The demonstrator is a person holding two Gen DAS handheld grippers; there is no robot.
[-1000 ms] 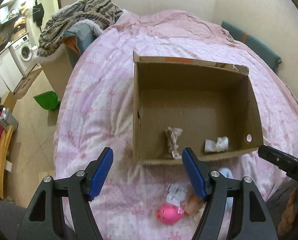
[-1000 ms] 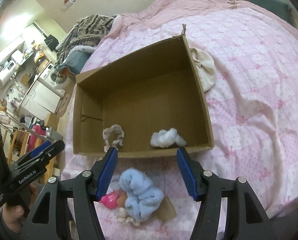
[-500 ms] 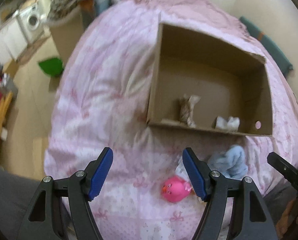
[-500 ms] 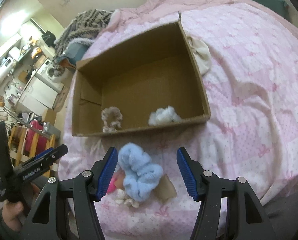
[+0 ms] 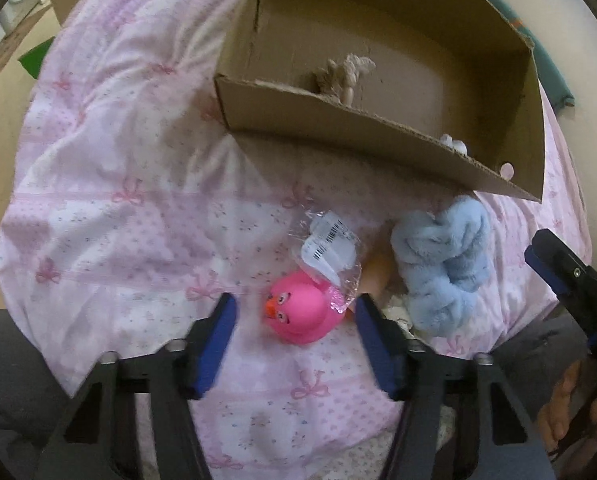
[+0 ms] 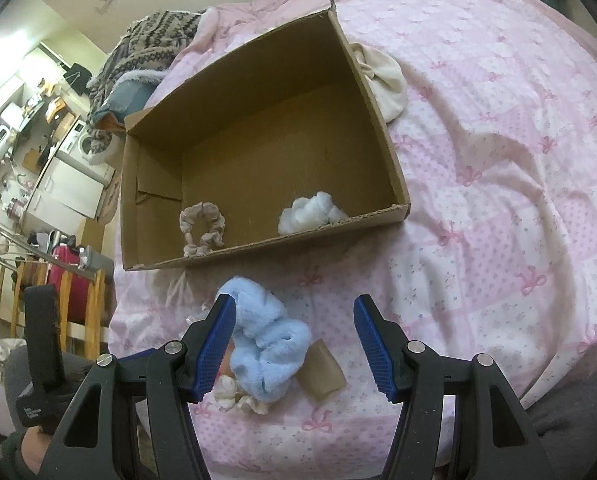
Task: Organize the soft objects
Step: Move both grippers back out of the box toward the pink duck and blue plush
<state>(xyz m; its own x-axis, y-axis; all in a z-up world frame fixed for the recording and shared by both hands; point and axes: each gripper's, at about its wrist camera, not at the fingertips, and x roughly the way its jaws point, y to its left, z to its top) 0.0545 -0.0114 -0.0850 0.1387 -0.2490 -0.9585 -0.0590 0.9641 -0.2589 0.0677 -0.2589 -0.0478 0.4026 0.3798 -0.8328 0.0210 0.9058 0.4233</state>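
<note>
left gripper (image 5: 294, 316): jaws closing, pads clear of pink duck (image 5: 298, 308) between them | right gripper (image 6: 290, 320): open, empty, blue scrunchie (image 6: 264, 344) against its left finger

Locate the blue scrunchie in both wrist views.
Left wrist: blue scrunchie right of centre, on the bedspread below the cardboard box's near wall.
Right wrist: blue scrunchie low centre, just ahead of the jaws.
Shared landmark: the cardboard box.

Pink bedspread (image 6: 498, 168) carries cardboard box (image 6: 382, 132), blue scrunchie (image 6: 266, 336), pink duck (image 5: 298, 312).
</note>
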